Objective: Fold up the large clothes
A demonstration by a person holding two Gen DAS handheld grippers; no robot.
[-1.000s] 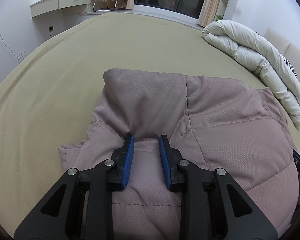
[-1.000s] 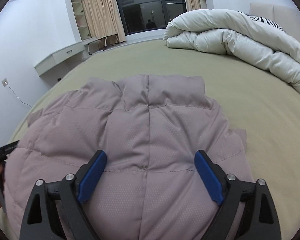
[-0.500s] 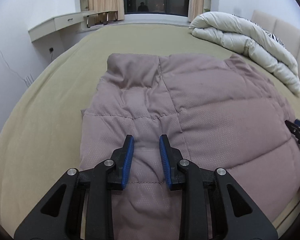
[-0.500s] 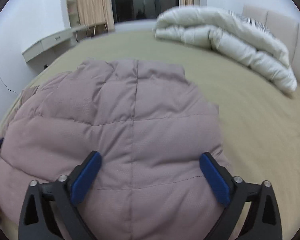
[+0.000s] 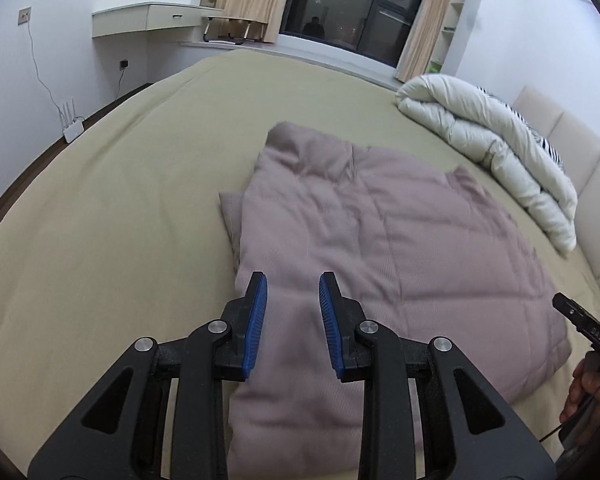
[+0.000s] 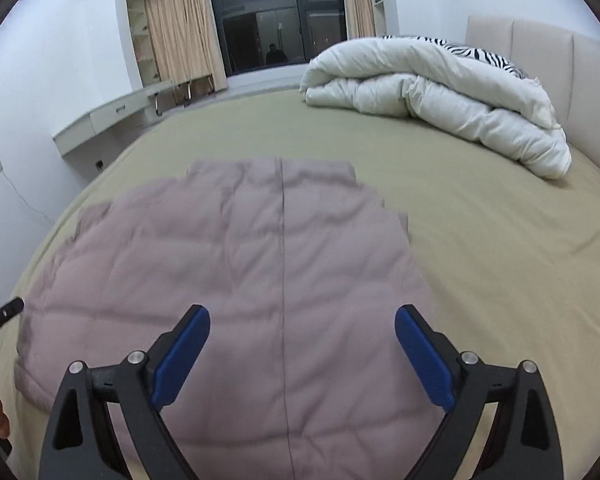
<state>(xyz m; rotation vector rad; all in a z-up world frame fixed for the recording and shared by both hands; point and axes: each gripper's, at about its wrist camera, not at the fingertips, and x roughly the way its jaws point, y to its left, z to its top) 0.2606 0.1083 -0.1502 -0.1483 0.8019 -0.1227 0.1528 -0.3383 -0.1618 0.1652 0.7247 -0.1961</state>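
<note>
A mauve quilted jacket (image 5: 380, 240) lies folded flat on the khaki bed sheet (image 5: 120, 220), collar end away from me. My left gripper (image 5: 293, 280) hovers over its near left edge, the blue pads a narrow gap apart with nothing pinched. In the right wrist view the jacket (image 6: 240, 260) fills the middle, its centre seam running straight away. My right gripper (image 6: 303, 314) hangs above its near part with jaws wide and closing slightly, holding nothing.
A rolled white duvet (image 6: 440, 88) lies at the bed's far right by the padded headboard (image 6: 540, 48). A wall desk (image 5: 152, 20) and a dark window (image 5: 356, 12) stand beyond the bed. A hand (image 5: 588, 384) with the other gripper shows at the right edge.
Both grippers have drawn back and lifted away from the jacket, so more of it and the bed shows. The left pads, earlier down at the fabric, now hover over it.
</note>
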